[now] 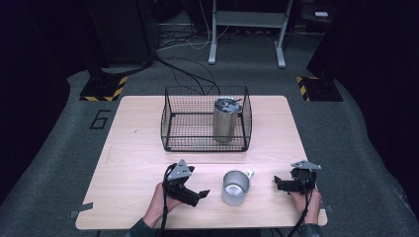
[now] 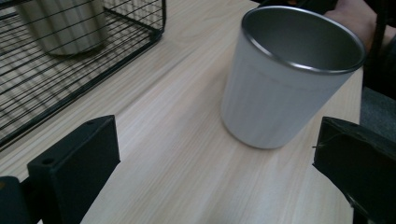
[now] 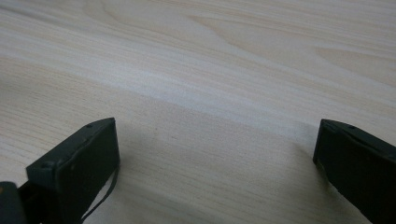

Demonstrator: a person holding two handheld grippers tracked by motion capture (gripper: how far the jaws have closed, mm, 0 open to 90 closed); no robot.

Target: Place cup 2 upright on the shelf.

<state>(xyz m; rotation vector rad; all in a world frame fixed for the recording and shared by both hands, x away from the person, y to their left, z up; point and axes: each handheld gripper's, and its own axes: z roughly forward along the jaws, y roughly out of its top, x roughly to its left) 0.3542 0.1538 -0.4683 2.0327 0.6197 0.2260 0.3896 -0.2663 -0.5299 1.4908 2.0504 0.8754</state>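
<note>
**Lining up on the steel cup**

I hold my left gripper (image 1: pixel 197 193) low over the wooden table (image 1: pixel 133 168), jaws wide apart and empty, aimed at the steel cup (image 1: pixel 235 188) just to its right. My right gripper (image 1: pixel 280 183) sits on the cup's other side, near it but not touching, jaws also spread with nothing between them; its own view looks down on bare wood.

The cup stands upright near the table's front edge, between my two grippers, mouth open to the ceiling, so its long axis runs vertical. A small handle (image 1: pixel 248 173) sticks out toward the far right. In the left gripper view the cup (image 2: pixel 285 79) lies ahead and right of centre, still outside the jaws.

I judge this to be the approach before a grasp. Next I need to slide the left jaws forward around the wall, then close. The wire basket (image 1: pixel 205 118) behind, already holding a lidded steel canister (image 1: pixel 226 120), looks the likely destination.
</note>
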